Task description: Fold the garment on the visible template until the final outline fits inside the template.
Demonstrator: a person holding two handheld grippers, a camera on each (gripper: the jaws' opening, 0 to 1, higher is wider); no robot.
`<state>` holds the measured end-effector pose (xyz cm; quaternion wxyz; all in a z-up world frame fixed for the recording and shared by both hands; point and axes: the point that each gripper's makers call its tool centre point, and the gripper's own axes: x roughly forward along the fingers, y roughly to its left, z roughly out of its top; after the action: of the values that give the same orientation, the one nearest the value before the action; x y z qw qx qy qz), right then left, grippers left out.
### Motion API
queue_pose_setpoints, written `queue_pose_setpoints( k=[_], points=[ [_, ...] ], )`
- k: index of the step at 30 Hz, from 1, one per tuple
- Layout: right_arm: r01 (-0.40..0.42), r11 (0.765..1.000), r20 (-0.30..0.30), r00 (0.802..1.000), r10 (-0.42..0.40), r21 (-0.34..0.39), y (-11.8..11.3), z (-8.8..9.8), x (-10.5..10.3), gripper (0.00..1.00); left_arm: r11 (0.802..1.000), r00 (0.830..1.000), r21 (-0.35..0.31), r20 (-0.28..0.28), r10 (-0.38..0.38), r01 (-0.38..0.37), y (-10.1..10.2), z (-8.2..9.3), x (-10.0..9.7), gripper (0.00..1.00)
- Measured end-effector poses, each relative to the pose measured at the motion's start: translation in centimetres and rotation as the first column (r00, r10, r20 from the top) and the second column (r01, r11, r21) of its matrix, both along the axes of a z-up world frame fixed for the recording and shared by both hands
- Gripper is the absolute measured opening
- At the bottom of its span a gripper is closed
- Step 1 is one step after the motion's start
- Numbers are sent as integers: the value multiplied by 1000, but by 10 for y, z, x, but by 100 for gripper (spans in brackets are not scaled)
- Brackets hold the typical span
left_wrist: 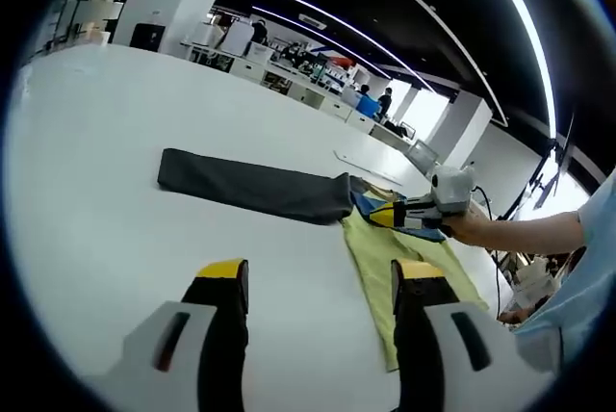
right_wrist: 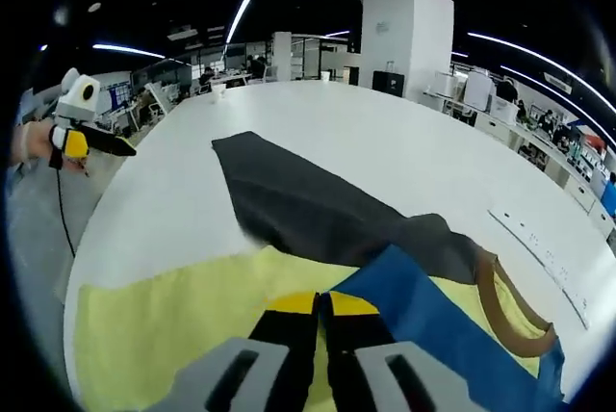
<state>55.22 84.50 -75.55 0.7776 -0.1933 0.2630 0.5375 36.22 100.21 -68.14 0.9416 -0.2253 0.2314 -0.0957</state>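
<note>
A multicoloured garment [left_wrist: 318,202] lies spread on a large white table [left_wrist: 87,171], its long dark grey sleeve [left_wrist: 255,187] stretched away from the pale yellow body [left_wrist: 380,272] and a blue panel [right_wrist: 433,321] beside the brown-trimmed neckline [right_wrist: 510,311]. In the left gripper view, the left gripper [left_wrist: 318,282] hangs above bare tabletop on the near side of the garment, its yellow-tipped jaws spread wide apart and holding nothing. The right gripper [left_wrist: 385,215], carried in a person's hand [left_wrist: 472,227], reaches in at the point where sleeve, blue panel and yellow body meet; cloth bunches around its tips there, hiding the contact. In the right gripper view, the right gripper [right_wrist: 322,304] has its jaws pressed together over the yellow cloth at the edge of the blue panel, though whether fabric is pinched between them cannot be told. No template outline can be made out under the garment. Beyond the table, desks and distant figures blur into the office background.
</note>
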Motion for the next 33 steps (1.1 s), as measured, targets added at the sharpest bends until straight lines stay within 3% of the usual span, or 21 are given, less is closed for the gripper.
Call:
queue_pose_setpoints(
  k=[7, 13, 14, 16, 18, 26, 33],
  points=[
    [8, 1000, -35, 999, -8, 13, 5, -2, -4, 0, 1000, 1000, -2, 0, -2, 2, -1, 0, 1, 57],
    [-16, 1000, -13, 1000, 16, 1, 9, -3, -6, 2, 1000, 1000, -1, -2, -2, 2, 0, 1, 2, 56],
    [-17, 1000, -12, 1000, 17, 4, 8, -2, -6, 9, 1000, 1000, -2, -1, 0, 0, 0, 1, 3, 57],
    [6, 1000, -24, 1000, -5, 24, 5, 0, -4, 36, 1000, 1000, -4, -3, 0, 0, 0, -1, 3, 57],
    [25, 999, 1, 1000, -25, 36, 0, 3, 0, 58, 1000, 1000, -4, -5, -5, 5, -2, -2, 3, 56],
    [56, 997, -26, 998, -55, 55, -18, 6, -4, 62, 1000, 1000, -1, -12, -15, 15, -4, -7, 7, 56],
    [106, 989, -64, 993, -100, 99, -48, 14, -16, 69, 1000, 1000, -2, -10, -2, 2, 5, -13, 17, 56]
  ],
)
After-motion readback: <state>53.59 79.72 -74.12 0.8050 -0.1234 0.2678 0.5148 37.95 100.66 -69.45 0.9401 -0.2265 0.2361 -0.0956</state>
